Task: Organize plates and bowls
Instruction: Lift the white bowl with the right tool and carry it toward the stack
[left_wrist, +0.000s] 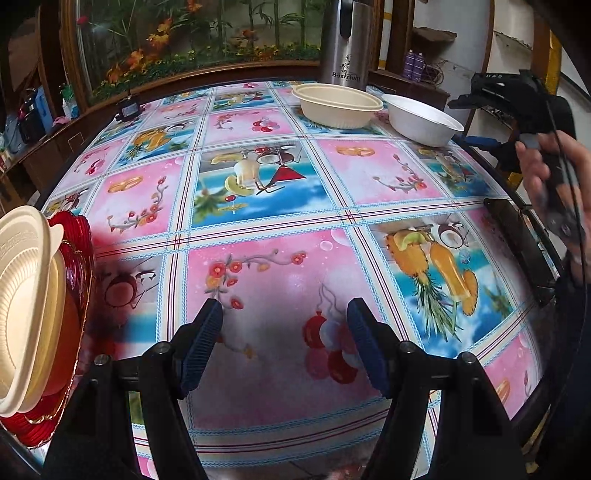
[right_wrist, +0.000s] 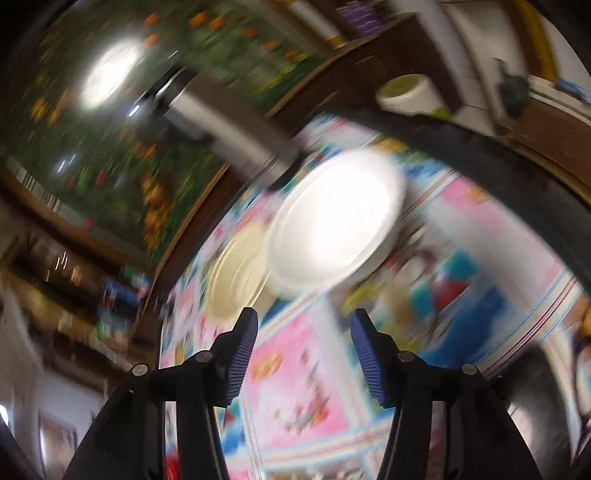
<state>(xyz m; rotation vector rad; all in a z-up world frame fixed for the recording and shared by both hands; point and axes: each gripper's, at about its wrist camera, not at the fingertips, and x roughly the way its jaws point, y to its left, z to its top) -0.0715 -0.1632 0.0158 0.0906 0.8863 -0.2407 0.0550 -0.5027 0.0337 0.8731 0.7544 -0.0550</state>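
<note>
A cream bowl (left_wrist: 338, 105) and a white bowl (left_wrist: 423, 118) stand side by side at the table's far edge. At the left edge a cream bowl (left_wrist: 26, 295) sits on a red plate (left_wrist: 75, 258). My left gripper (left_wrist: 284, 325) is open and empty, low over the patterned tablecloth. My right gripper (right_wrist: 303, 332) is open and empty; its view is blurred and tilted, with the white bowl (right_wrist: 332, 221) and cream bowl (right_wrist: 236, 277) ahead of it. The right gripper also shows in the left wrist view (left_wrist: 517, 107), held in a hand beyond the white bowl.
A steel flask (left_wrist: 345, 40) stands behind the bowls. A black flat device (left_wrist: 521, 247) lies at the table's right edge, a small black box (left_wrist: 127, 109) at the far left. The round table (left_wrist: 258, 203) has a wooden rim.
</note>
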